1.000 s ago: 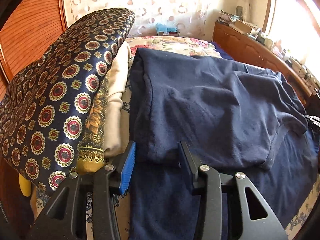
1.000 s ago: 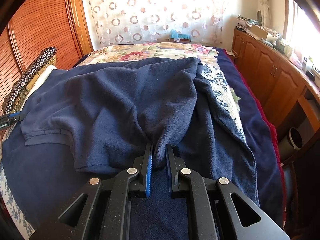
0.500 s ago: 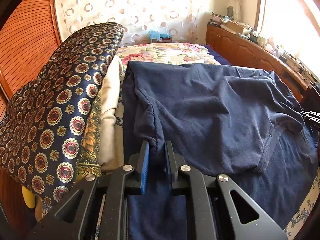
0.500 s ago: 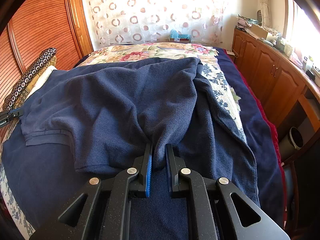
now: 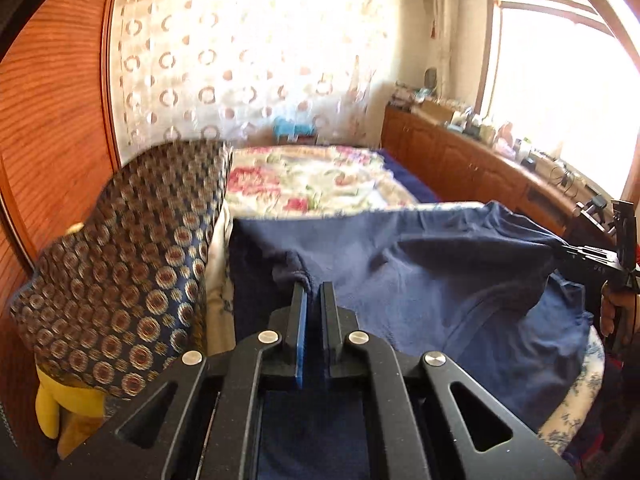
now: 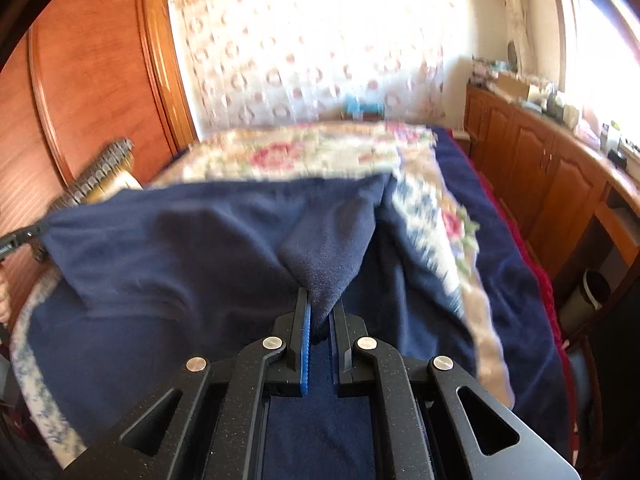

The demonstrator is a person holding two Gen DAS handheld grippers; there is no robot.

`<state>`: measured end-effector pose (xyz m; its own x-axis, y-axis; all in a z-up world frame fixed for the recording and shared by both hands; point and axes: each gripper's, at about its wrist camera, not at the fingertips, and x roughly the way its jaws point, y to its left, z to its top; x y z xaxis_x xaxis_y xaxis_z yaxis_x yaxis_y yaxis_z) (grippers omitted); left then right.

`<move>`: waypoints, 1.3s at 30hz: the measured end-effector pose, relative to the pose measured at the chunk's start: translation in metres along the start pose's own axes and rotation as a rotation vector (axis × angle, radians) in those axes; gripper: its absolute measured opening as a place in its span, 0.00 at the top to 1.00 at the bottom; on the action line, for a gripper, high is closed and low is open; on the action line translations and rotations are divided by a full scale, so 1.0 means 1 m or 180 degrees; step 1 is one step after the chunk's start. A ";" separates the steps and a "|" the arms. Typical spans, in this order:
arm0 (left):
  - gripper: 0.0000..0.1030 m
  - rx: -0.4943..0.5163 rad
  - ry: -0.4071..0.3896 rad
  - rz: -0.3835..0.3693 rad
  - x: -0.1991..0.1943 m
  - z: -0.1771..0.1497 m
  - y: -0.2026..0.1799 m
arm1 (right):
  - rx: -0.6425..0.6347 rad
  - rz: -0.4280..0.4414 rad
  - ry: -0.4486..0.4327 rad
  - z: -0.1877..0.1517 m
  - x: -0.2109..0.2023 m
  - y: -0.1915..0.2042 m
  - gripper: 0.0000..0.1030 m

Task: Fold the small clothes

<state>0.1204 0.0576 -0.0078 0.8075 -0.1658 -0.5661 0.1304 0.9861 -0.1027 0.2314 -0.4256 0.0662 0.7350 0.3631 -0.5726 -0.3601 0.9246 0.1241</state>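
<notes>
Since a second ago the left gripper [image 5: 311, 289] has clamped the navy garment [image 5: 420, 280] beside the right gripper [image 6: 320, 307], also clenched on it; both now lift its near edge off the bed [image 6: 500, 248]; folding can begin.

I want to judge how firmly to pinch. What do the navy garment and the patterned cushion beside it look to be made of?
The navy garment looks like soft matte knit, perhaps fleece: fuzzy nap shows where the right tongs pinch it. The left tongs also clamp it. The patterned cushion looks like smooth woven fabric with a slight sheen, possibly satin or brocade.
</notes>
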 end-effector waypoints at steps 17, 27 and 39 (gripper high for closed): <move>0.94 0.0016 -0.0156 -0.0040 -0.064 -0.024 0.007 | -0.0137 0.0216 -0.0194 -0.040 -0.117 0.002 0.93; 0.94 -0.0152 0.0481 0.0100 -0.032 -0.099 0.021 | 0.0171 0.0102 0.0439 -0.106 -0.068 -0.019 0.91; 0.59 -0.0109 0.0327 0.0163 -0.056 -0.106 0.008 | 0.0087 0.0000 0.0122 -0.093 -0.091 0.004 0.62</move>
<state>0.0153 0.0737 -0.0642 0.7491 -0.1169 -0.6520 0.0693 0.9927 -0.0984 0.1097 -0.4653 0.0428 0.7123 0.3589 -0.6032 -0.3439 0.9276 0.1459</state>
